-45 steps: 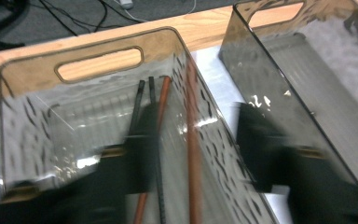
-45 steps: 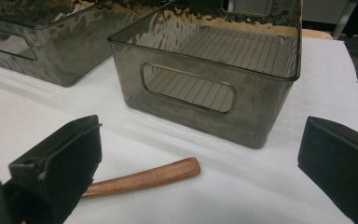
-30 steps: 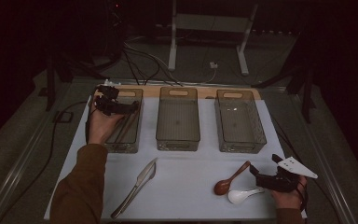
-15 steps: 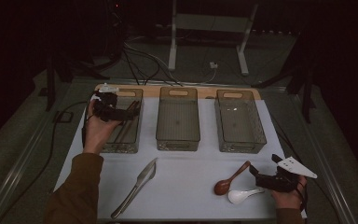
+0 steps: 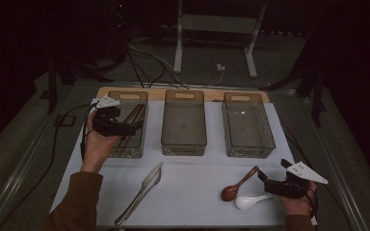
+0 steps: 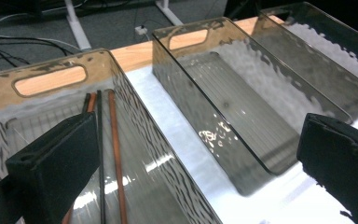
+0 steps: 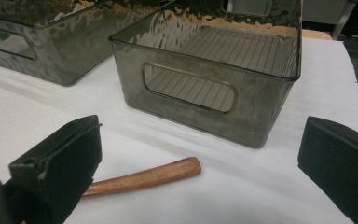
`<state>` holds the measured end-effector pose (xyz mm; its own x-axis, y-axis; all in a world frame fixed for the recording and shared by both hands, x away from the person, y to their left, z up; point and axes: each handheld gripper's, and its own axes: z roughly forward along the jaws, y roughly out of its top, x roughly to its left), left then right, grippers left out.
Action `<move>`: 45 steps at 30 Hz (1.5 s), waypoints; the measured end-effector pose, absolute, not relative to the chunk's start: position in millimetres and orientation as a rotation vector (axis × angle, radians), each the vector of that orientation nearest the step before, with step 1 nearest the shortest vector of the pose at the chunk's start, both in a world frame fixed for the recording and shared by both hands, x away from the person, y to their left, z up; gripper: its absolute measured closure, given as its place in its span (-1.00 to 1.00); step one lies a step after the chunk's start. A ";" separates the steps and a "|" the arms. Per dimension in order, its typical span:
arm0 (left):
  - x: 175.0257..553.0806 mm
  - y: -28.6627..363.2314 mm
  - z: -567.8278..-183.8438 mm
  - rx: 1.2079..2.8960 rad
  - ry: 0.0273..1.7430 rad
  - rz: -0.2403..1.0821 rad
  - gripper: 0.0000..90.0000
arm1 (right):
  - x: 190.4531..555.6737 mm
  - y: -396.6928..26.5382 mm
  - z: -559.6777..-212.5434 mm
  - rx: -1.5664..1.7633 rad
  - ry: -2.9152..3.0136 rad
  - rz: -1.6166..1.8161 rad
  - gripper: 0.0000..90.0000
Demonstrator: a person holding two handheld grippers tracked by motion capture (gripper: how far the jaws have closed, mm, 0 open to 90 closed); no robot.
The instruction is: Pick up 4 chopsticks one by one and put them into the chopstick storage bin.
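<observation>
The left gripper [image 5: 130, 128] has drawn back over the chopsticks [image 6: 113, 154], spread; right gripper [image 5: 265, 179] spread.

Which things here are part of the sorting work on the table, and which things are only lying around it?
Part of the work: left gripper, right gripper, chopsticks in the left bin, middle bin, right bin, wooden spoon, white spoon, metal scoop.

Only lying around: cables, white stand, plug.

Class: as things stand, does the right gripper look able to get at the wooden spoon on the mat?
Probably yes. The right gripper is open beside the wooden spoon, whose handle lies bare on the mat between the jaws; nothing lies between.
</observation>
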<state>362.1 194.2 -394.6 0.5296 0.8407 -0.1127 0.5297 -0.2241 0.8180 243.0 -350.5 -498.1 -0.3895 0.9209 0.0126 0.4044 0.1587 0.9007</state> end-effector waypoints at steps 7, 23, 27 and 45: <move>339.5 196.3 -404.7 1.889 1.098 0.465 -0.99 | 243.4 -350.3 -498.0 1.256 1.878 1.191 -1.00; 289.3 205.3 -430.4 1.838 1.082 0.476 -0.99 | 239.9 -347.8 -491.1 1.257 1.865 1.220 -1.00; 279.5 207.7 -434.4 1.832 1.079 0.478 -0.99 | 238.5 -347.4 -485.6 1.247 1.860 1.227 -1.00; 262.4 211.9 -464.4 1.855 1.119 0.451 -0.99 | 241.6 -350.1 -460.9 1.238 1.945 1.192 -1.00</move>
